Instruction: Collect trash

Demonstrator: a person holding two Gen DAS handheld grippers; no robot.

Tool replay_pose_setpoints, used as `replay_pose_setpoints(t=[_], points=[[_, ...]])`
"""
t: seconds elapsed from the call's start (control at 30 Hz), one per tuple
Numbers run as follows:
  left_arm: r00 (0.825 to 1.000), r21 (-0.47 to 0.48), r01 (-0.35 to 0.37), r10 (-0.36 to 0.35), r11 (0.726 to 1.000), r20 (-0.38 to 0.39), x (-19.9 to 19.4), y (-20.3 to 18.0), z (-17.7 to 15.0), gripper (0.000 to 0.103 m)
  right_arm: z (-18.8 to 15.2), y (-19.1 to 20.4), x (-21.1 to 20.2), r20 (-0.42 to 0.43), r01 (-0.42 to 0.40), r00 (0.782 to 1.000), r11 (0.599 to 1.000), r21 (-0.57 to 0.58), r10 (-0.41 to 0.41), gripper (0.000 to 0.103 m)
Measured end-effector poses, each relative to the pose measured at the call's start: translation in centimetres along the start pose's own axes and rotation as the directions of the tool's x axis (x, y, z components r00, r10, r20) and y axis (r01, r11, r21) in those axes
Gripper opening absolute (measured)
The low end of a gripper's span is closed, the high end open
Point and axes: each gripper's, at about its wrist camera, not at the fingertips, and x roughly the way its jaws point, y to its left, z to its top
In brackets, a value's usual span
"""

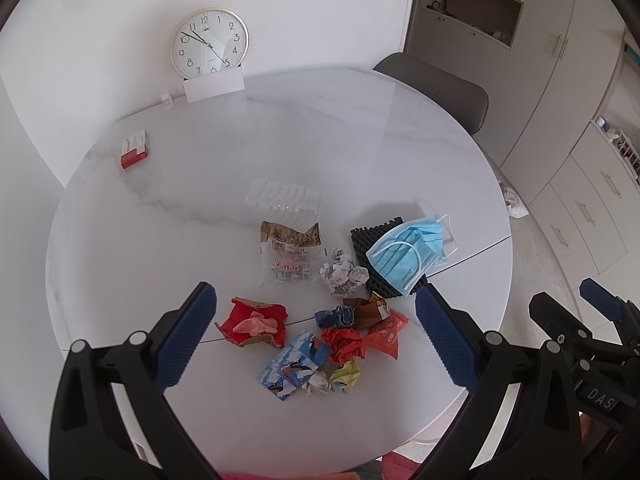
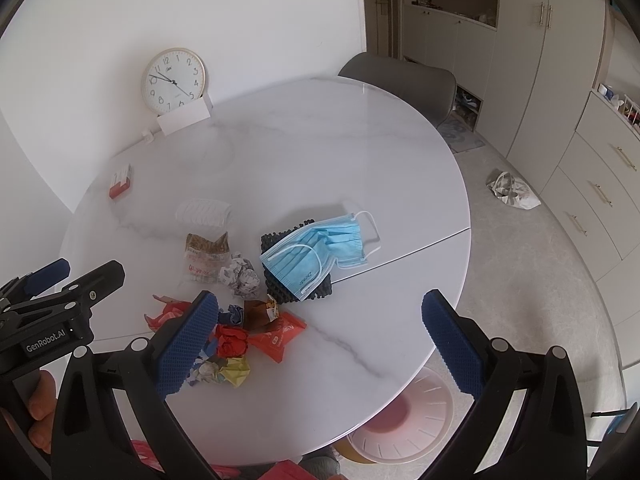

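Note:
Trash lies scattered on the round white marble table [image 1: 240, 152]: a blue face mask [image 1: 408, 254] on a black foam pad [image 1: 362, 236], a crumpled white paper ball [image 1: 344, 274], a clear snack wrapper [image 1: 290, 256], a torn red box [image 1: 254, 322], a blue patterned carton [image 1: 294, 364], and crumpled red, blue and yellow wrappers [image 1: 344, 342]. My left gripper [image 1: 316, 340] hangs open above the near pile, holding nothing. My right gripper [image 2: 320, 340] is open too, over the table's near right side, with the mask [image 2: 316, 252] ahead of it. A pink bin [image 2: 404, 416] sits on the floor under the table edge.
A wall clock [image 1: 209, 43] leans at the table's back behind a white card [image 1: 214, 86]. A red and white box [image 1: 135, 149] lies at the far left, a clear plastic tray [image 1: 282, 200] mid-table. A grey chair [image 1: 434, 84] stands behind. A bag [image 2: 512, 190] lies on the floor by cabinets.

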Motion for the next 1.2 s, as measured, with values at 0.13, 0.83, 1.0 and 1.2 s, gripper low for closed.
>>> replay_pose_setpoints(t=[0.13, 0.83, 1.0, 1.2], points=[[1.000, -0.001, -0.001, 0.001, 1.000, -0.001, 0.1, 0.0, 0.0, 0.095, 0.0, 0.1, 0.2, -0.001, 0.001, 1.000, 1.000, -0.002, -0.001, 0.101], [1.000, 0.064, 0.009, -0.007, 0.998, -0.023, 3.7, 1.4, 0.0, 0.095, 0.2, -0.8, 8.9, -0.115, -0.053, 0.992, 0.998, -0.024, 0.050, 0.101], [0.997, 0.098, 0.041, -0.034, 0.994, -0.071, 6.6, 2.8, 0.4, 0.095, 0.9, -0.8, 16.0, -0.168, -0.039, 0.986, 0.996, -0.082, 0.025, 0.093], [0.993, 0.115, 0.080, -0.069, 0.990, -0.100, 9.8, 4.8, 1.3, 0.095, 1.6, -1.8, 23.6, -0.271, -0.054, 0.962, 0.998, -0.039, 0.042, 0.066]])
